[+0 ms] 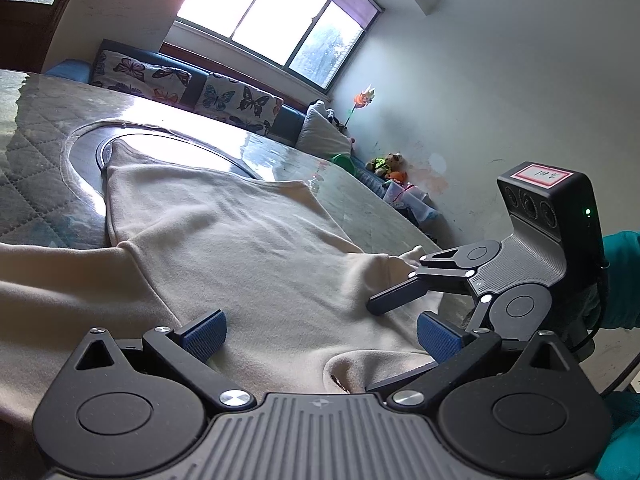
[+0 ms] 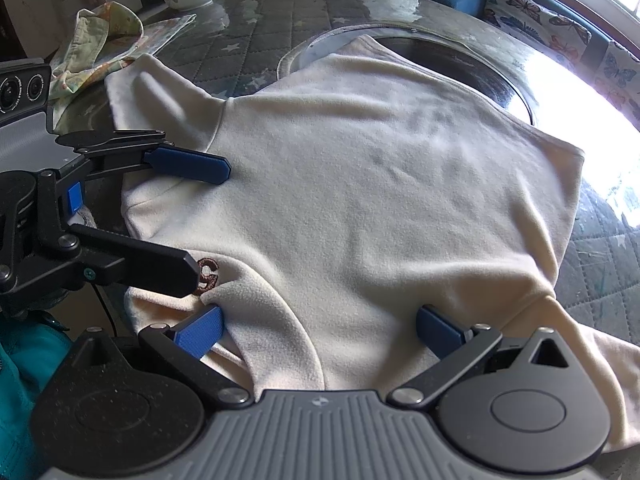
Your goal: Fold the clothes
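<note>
- Right tongs spread wide, gripping nothing; collar edge of the cream sweatshirt lies between the pads.
- Left tongs also wide and empty, over the sweatshirt, just left of the right tongs.
- Sweatshirt spread on the table ahead of both, far hem over the round inset.
- Risk: thick fleece, so a shallow pinch may catch one layer and skew the fold.
- Patterned cloth far left touches the sleeve; could get dragged.
</note>
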Action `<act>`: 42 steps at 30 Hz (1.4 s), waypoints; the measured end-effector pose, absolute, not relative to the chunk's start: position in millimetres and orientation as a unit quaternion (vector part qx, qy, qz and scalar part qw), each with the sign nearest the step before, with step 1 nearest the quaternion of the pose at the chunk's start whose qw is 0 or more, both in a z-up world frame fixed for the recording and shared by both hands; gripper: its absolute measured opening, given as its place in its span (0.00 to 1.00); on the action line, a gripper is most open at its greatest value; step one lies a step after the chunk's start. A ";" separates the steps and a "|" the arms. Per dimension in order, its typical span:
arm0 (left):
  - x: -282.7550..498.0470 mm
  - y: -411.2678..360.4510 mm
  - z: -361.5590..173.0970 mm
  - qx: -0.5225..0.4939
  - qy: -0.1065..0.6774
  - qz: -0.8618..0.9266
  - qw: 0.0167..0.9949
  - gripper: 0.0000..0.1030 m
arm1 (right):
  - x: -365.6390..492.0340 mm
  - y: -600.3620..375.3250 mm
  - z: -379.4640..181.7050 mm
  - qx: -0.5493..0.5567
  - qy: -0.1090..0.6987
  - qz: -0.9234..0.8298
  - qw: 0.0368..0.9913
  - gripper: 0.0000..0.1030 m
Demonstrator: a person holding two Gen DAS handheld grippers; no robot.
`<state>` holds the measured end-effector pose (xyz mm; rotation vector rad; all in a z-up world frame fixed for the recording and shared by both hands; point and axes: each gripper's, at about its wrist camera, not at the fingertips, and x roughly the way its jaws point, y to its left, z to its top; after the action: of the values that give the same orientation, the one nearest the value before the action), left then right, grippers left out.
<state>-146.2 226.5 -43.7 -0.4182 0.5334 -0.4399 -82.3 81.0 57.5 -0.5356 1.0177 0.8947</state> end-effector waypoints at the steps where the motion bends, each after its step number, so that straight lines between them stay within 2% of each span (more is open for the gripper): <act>1: -145.9 225.4 -43.3 -0.202 0.261 -0.212 0.920 1.00 | -82.6 80.4 57.5 -0.244 0.463 0.409 0.747 1.00; 22: -150.3 213.5 -29.8 -0.166 0.281 -0.161 0.931 1.00 | -91.0 63.7 65.0 -0.217 0.428 0.418 0.772 1.00; 33: -153.8 195.8 -10.2 -0.129 0.274 -0.136 0.943 0.99 | -94.9 19.5 73.5 -0.175 0.409 0.417 0.792 1.00; 42: -132.5 165.3 -8.1 -0.091 0.299 -0.161 0.936 0.80 | -92.6 -25.0 77.8 -0.129 0.413 0.409 0.803 1.00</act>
<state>-132.5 165.3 -8.1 -0.1861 0.6118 -0.3294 -92.6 -25.0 77.8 -0.2758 0.8857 0.8769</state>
